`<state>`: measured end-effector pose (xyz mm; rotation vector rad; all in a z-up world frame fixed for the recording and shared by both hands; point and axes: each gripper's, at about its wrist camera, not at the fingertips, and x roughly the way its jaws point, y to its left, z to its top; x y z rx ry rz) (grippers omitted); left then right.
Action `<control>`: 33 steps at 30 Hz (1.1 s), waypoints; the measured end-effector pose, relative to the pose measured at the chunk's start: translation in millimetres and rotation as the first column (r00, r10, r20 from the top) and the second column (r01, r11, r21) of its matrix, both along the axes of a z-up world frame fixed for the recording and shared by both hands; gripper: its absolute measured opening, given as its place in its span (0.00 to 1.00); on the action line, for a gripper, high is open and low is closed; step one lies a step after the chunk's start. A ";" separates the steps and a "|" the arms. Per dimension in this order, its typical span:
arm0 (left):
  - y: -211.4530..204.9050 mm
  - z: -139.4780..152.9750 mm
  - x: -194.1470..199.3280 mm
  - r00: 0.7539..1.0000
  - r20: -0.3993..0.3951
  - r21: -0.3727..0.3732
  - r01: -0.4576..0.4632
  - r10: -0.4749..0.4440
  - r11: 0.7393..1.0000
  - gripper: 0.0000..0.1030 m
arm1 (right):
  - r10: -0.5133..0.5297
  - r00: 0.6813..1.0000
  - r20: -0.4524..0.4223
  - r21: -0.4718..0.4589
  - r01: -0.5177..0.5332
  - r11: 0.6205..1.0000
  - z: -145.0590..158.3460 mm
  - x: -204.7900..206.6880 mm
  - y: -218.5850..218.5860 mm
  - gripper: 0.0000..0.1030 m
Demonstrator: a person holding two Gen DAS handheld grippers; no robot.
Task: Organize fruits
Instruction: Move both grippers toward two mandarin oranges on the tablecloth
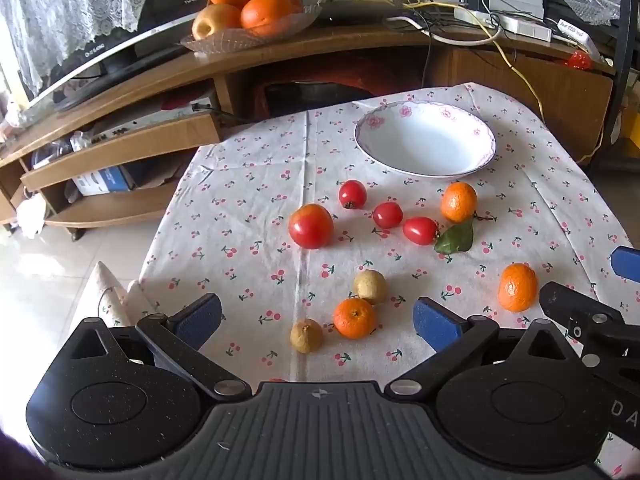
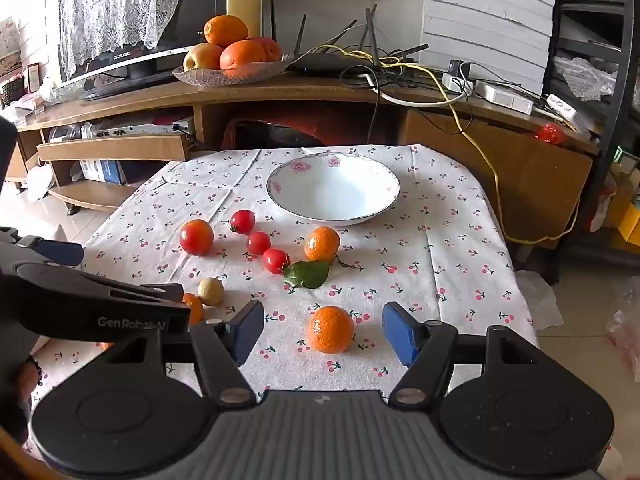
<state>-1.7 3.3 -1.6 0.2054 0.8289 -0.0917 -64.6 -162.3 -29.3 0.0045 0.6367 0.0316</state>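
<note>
A white flowered bowl (image 1: 425,142) (image 2: 333,189) stands empty at the far side of the cherry-print tablecloth (image 1: 248,184). In front of it lie a large tomato (image 1: 311,226) (image 2: 196,237), three small tomatoes (image 1: 387,215) (image 2: 258,242), a leafy mandarin (image 1: 459,201) (image 2: 322,243), a second mandarin (image 1: 354,318) and two small yellowish fruits (image 1: 370,287) (image 1: 306,335). My left gripper (image 1: 316,322) is open, with the near fruits between its blue pads. My right gripper (image 2: 323,334) is open around a third mandarin (image 2: 330,329) (image 1: 517,287) without touching it.
A wooden TV stand (image 1: 280,56) behind the table carries a glass dish of oranges and an apple (image 1: 248,20) (image 2: 234,56), a router and tangled cables (image 2: 384,64). Tiled floor lies to the left (image 1: 48,272). The table edge drops off on the right (image 2: 516,280).
</note>
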 end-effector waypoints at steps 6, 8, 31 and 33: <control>0.3 -1.4 0.0 1.000 -0.012 0.011 0.002 -0.002 1.000 1.00 | 0.000 1.000 -0.007 0.002 0.000 1.000 2.4 -0.1 2.2 0.65; -0.4 -3.9 1.5 1.000 -0.021 0.015 0.004 -0.003 1.000 1.00 | 0.000 1.000 -0.005 0.002 0.000 1.000 2.8 -1.0 2.3 0.65; 21.6 -20.6 -15.7 0.998 -0.066 0.081 0.010 -0.005 0.997 1.00 | -0.016 0.999 -0.039 -0.002 0.016 1.000 -4.5 5.6 -7.5 0.65; 30.7 -26.8 -20.8 0.997 -0.082 0.100 0.006 0.002 0.995 1.00 | -0.001 0.999 -0.048 -0.008 0.000 1.000 -6.8 4.7 -5.8 0.65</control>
